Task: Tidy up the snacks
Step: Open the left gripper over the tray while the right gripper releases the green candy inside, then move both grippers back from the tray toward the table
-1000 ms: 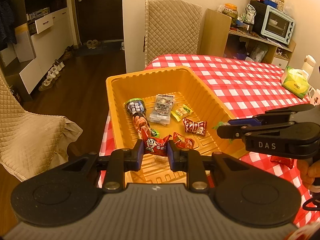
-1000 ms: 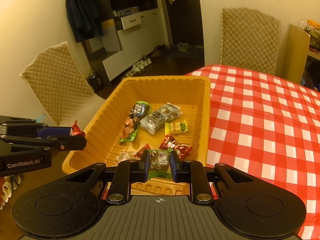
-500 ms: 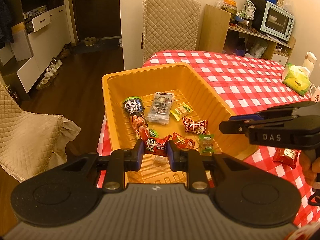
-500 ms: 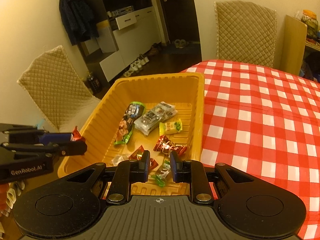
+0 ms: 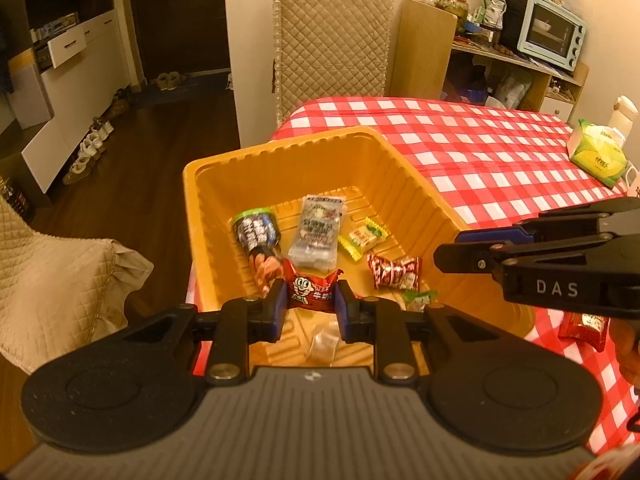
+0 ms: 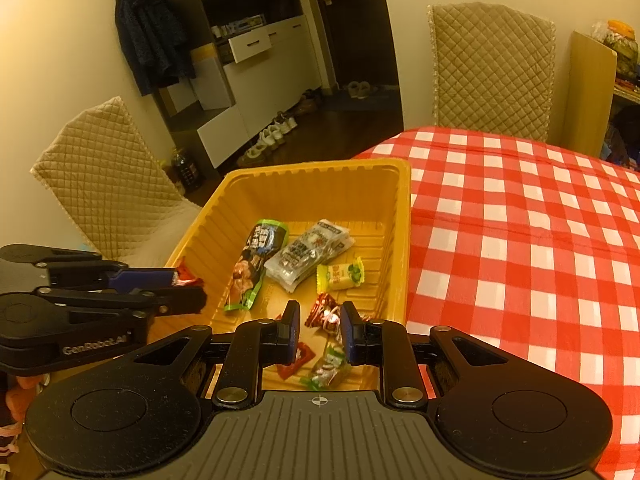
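- Left tool, lower centre, pinches a crinkly red cartoon-face candy wrapper over the ribbed yellow plastic bin.
- Right tool gapes empty.

Left gripper level, fingers pressed against a red snack packet. Right gripper level alongside, fingers parted with nothing between them. Bare hand behind the right gripper, apparently the person's right, mostly cropped.

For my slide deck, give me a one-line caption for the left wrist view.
Left gripper holds a red candy packet over a yellow tub of snacks; the open right gripper hovers alongside.
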`<state>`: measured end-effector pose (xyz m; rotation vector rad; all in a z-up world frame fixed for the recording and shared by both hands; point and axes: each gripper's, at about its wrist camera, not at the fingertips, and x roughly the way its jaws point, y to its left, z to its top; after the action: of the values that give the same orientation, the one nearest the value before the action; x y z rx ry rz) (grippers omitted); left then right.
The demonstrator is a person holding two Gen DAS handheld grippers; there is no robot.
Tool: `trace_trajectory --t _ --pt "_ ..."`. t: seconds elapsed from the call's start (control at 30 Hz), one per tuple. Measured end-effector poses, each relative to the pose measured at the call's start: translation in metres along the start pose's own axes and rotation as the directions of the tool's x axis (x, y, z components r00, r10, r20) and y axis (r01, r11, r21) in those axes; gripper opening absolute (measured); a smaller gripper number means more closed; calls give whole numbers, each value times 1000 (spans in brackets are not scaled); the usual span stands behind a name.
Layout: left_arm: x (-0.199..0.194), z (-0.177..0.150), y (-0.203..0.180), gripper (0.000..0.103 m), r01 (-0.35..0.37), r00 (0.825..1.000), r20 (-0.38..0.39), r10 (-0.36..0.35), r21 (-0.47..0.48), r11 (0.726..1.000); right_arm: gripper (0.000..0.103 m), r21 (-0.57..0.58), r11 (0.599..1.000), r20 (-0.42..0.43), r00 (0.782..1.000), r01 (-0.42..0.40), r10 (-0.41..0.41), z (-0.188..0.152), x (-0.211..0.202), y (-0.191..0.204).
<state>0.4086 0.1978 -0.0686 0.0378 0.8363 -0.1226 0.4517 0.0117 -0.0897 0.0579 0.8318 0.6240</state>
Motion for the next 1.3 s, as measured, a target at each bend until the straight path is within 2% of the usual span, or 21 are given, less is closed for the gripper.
trace_trajectory --t 0.2,0.27,0.4,0.53,0.6,0.67,0.7,0.97,1.3 --pt "13 12 -2 24 13 1000 4 -14 19 1000 22 6 1000 11 1000 4 -4 6 0 -2" --pt "15 13 -2 32 11 1000 1 -11 16 1000 22 9 1000 12 1000 2 -2 7 0 -3" --pt "12 10 1 35 16 1000 -8 -16 -1 1000 23 13 1000 15 1000 -8 8 5 -5 -2" --pt "3 3 3 44 14 1000 -17 -14 -18 1000 24 20 1000 15 1000 -19 19 3 -11 -1" --pt "-5 0 4 47 12 1000 -15 -13 -30 999 35 21 1000 15 1000 -23 22 2 -14 0" --pt "-13 -3 5 48 11 1000 -13 -12 -44 999 60 27 999 28 999 -23 22 -1 -21 2" --pt "-17 -5 6 49 9 1000 -12 -10 -51 999 63 31 999 41 999 -21 20 -3 -25 3" --pt "-53 -16 5 61 -1 1000 5 2 -86 996 70 55 998 68 997 -40 37 -12 -55 7" --pt "-90 -37 -14 63 13 1000 17 -12 -98 995 77 72 997 98 995 -29 22 -33 -102 7"
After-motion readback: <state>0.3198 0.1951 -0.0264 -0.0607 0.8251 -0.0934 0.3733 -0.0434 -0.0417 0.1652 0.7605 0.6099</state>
